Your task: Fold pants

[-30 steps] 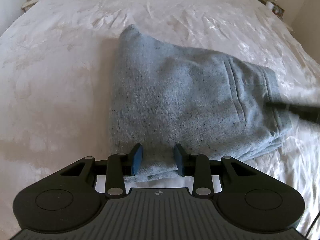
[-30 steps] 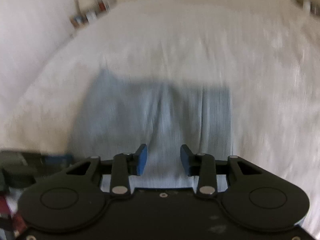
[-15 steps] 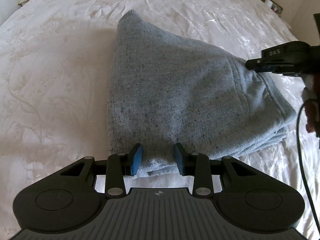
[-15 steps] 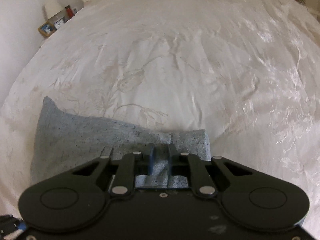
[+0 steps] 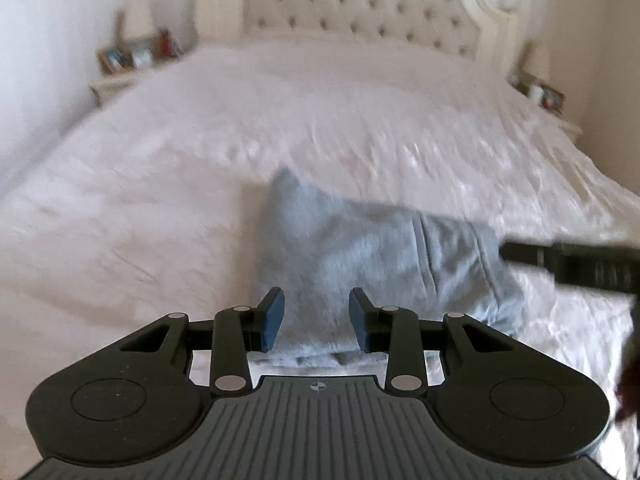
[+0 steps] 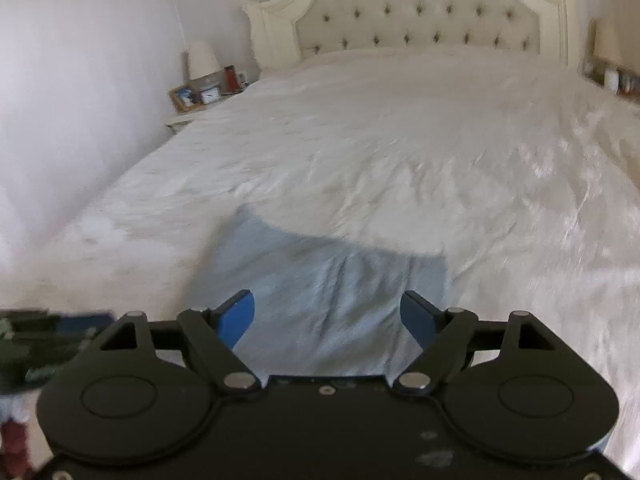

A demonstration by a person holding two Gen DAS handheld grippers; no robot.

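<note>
Softly heaped grey knit pants — folded square on satiny bedspread.

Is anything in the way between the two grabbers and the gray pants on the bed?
Nothing visible. The folded pants lie alone on the white bedspread, right ahead of both grippers. The right gripper is opening its jaws, with nothing gripped.

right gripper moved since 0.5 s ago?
Yes. The right gripper has pulled up and back from the folded pants: the headboard is now in its view, and its jaws are opening with nothing gripped.
</note>
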